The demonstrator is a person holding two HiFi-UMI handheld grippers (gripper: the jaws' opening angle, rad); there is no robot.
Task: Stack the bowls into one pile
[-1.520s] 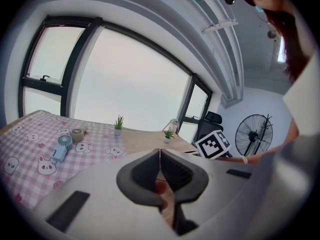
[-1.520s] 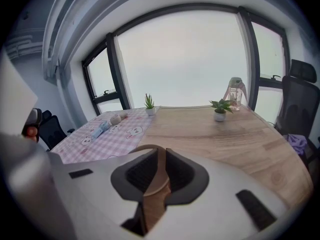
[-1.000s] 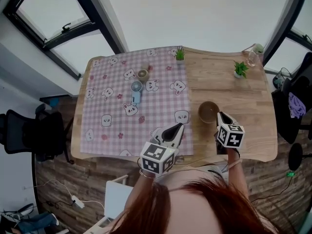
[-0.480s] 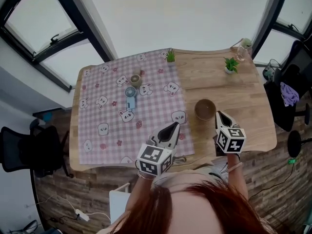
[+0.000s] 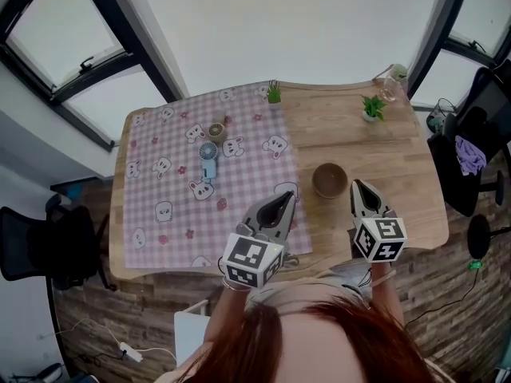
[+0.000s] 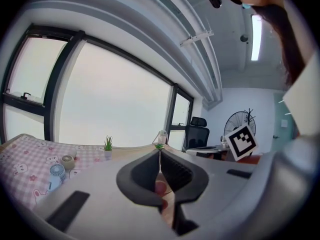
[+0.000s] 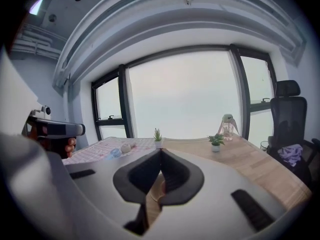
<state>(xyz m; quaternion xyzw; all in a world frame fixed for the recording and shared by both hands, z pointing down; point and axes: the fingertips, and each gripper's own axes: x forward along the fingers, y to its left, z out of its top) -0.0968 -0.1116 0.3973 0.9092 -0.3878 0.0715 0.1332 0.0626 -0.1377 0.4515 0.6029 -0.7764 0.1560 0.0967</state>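
A brown bowl (image 5: 329, 179) stands on the bare wood of the table (image 5: 399, 162), just right of the pink checked cloth (image 5: 172, 190). I cannot tell whether it is one bowl or a nested pile. My right gripper (image 5: 359, 187) hangs above the table just right of the bowl, shut and holding nothing. In the right gripper view, part of the bowl (image 7: 155, 188) shows below the closed jaws of that gripper (image 7: 160, 155). My left gripper (image 5: 284, 199) is raised over the cloth's near right corner, left of the bowl. Its jaws meet at the tips with nothing held (image 6: 160, 156).
On the cloth lie a small blue fan (image 5: 207, 153) and a small round object (image 5: 216, 129). Two little potted plants (image 5: 274, 93) (image 5: 370, 107) and a bottle (image 5: 391, 81) stand at the far edge. Office chairs (image 5: 44, 242) (image 5: 479, 150) flank the table.
Both grippers have lifted off the table towards the camera, the right one more. The bowl stays where it was on the wood.
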